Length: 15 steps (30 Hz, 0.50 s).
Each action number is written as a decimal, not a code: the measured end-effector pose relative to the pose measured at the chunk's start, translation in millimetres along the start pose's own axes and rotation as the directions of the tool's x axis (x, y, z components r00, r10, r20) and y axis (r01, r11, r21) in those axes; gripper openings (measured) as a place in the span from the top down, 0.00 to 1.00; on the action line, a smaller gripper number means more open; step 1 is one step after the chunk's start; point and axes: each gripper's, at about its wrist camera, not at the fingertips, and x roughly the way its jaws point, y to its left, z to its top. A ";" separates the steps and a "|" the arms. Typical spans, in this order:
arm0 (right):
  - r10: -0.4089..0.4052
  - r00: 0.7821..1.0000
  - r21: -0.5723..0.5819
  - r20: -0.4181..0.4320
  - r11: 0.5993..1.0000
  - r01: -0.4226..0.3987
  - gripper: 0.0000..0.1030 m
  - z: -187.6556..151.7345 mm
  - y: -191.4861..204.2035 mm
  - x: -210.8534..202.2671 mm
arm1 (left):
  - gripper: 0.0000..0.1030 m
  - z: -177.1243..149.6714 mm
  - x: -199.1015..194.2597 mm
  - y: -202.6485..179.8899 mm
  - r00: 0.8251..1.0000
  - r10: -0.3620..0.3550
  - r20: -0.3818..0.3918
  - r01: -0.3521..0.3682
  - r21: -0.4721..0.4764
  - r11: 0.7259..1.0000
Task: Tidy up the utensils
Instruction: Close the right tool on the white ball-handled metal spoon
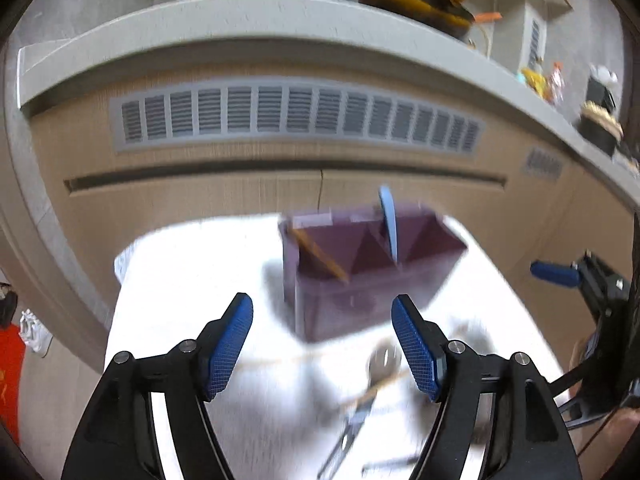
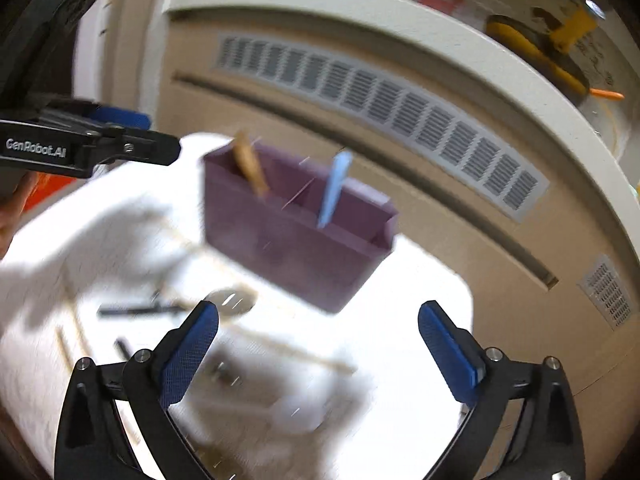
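A purple utensil holder [image 1: 360, 268] [image 2: 292, 232] with compartments stands on the white table [image 1: 192, 288]. A wooden utensil [image 1: 320, 256] [image 2: 250, 168] leans in its left compartment and a light blue utensil [image 1: 389, 224] [image 2: 335, 188] stands in the middle one. Loose utensils lie in front of it: a metal spoon [image 1: 384, 360] [image 2: 232, 302], wooden chopsticks [image 2: 296, 350] and black-handled pieces [image 2: 136, 312] [image 1: 348, 436]. My left gripper [image 1: 322, 340] is open and empty above the table, short of the holder. My right gripper [image 2: 318, 348] is open and empty above the utensils. Both views are blurred.
A beige cabinet with grey vent grilles [image 1: 296, 114] [image 2: 384, 112] rises behind the table under a grey counter. A yellow and black pan [image 1: 420, 0] and small items [image 1: 600, 124] sit on the counter. The other gripper shows at the edge of each view [image 1: 560, 274] [image 2: 88, 144].
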 end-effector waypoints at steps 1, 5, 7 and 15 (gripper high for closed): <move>0.018 1.000 -0.010 -0.011 1.000 -0.019 0.04 -6.5 6.1 -1.1 | 0.30 -7.4 -1.4 2.1 1.000 0.000 -0.016 0.000 0.003 1.000; 0.124 0.992 -0.063 -0.004 0.990 -0.124 0.04 -22.8 34.7 -10.7 | 0.30 -43.2 2.9 5.7 0.995 0.001 -0.104 0.001 0.021 1.000; 0.177 0.984 -0.081 -0.006 0.981 -0.177 0.04 -25.0 45.2 -10.4 | 0.30 -55.3 8.0 8.3 0.992 0.014 -0.128 -0.010 0.031 0.999; 0.165 0.984 -0.077 -0.064 0.983 -0.169 0.30 -32.8 58.6 -2.0 | 0.35 -76.1 34.5 -0.9 0.962 -0.135 -0.235 0.166 0.116 0.979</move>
